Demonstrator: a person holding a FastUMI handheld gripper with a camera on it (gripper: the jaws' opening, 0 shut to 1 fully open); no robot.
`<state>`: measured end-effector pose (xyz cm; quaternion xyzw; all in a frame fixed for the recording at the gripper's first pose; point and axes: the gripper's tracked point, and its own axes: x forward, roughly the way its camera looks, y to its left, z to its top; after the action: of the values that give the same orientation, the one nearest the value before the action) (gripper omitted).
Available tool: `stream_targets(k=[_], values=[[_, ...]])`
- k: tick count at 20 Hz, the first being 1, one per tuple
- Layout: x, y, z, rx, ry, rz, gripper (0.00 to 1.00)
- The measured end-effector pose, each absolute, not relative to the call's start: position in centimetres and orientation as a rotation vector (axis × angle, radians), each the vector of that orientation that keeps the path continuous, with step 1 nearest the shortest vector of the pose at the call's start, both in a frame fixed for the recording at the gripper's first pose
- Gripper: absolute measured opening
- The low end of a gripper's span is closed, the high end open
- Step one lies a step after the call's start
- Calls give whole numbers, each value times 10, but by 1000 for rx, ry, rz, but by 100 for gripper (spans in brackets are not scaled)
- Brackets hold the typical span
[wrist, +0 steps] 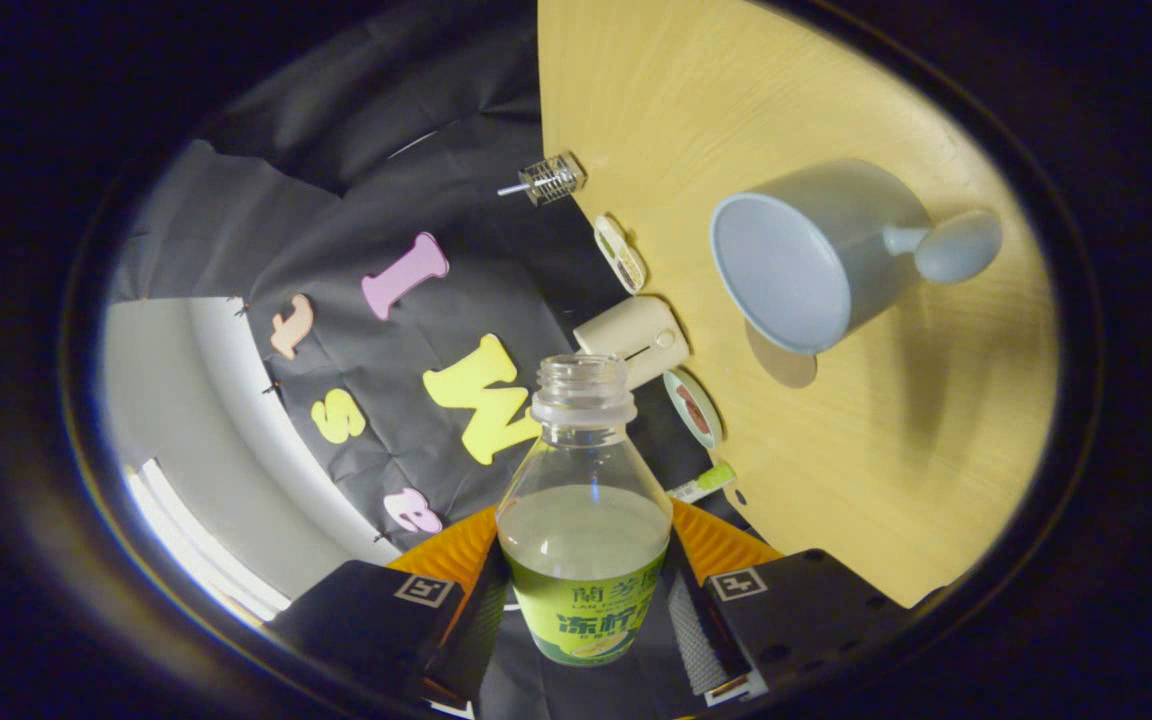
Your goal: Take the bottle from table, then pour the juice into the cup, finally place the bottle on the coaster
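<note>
Gripper view: the gripper [584,600] clamps both fingers on an uncapped clear plastic bottle [583,500], half full of pale juice, lower centre. An empty grey-blue handled cup [806,255] sits upper right on the wooden table [886,450].

Gripper [584,600] fingers clamp uncapped bottle [583,520], half full w/ juice; cup [816,255] beyond on table [886,450].

Pale wood table [836,90], dim and warm-lit, backed by black cloth wall [356,150]. Beyond the cloth, away from the table, white wall [151,400] with a bright strip.
</note>
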<state>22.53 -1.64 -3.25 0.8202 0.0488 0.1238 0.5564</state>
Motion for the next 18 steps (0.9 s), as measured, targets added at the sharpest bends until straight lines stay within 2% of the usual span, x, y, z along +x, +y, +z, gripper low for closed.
stream_targets(k=[4, 9, 18], values=[[216, -32, -36, 1795, 25, 289, 77], [211, -46, -54, 1582, 4, 233, 77], [170, -25, -30, 1188, -75, 215, 78]])
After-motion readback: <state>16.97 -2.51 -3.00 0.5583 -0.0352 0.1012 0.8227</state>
